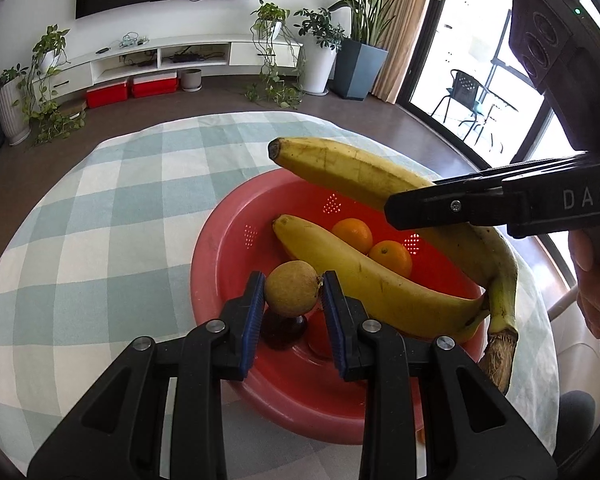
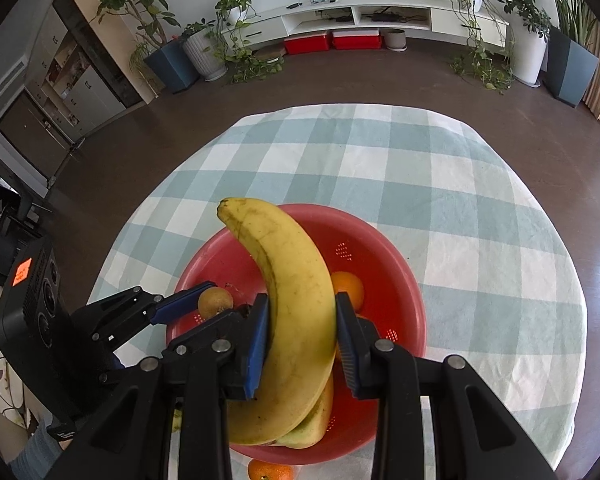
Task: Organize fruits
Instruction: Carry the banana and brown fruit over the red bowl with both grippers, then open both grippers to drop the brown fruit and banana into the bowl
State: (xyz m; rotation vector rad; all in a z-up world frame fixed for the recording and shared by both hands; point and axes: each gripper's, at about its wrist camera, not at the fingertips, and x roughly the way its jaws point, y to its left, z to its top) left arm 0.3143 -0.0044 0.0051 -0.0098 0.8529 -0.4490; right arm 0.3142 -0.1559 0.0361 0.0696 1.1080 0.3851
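Observation:
My left gripper [image 1: 293, 295] is shut on a small brown round fruit [image 1: 291, 289] and holds it over the near part of a red colander bowl [image 1: 220, 256]. The bowl holds a banana [image 1: 364, 276], two oranges [image 1: 353, 235] and a dark fruit [image 1: 282, 330] under the brown one. My right gripper [image 2: 302, 332] is shut on a second banana [image 2: 296, 304] and holds it above the bowl [image 2: 392, 256]. In the left wrist view this banana [image 1: 340, 164] hangs over the bowl's right side. The left gripper [image 2: 204, 298] with its brown fruit [image 2: 215, 302] shows at left in the right wrist view.
The bowl sits on a round table with a green and white checked cloth [image 1: 112, 208]. One orange [image 2: 270, 472] lies on the cloth beside the bowl's near rim. Potted plants, a TV stand and red boxes stand on the dark floor beyond.

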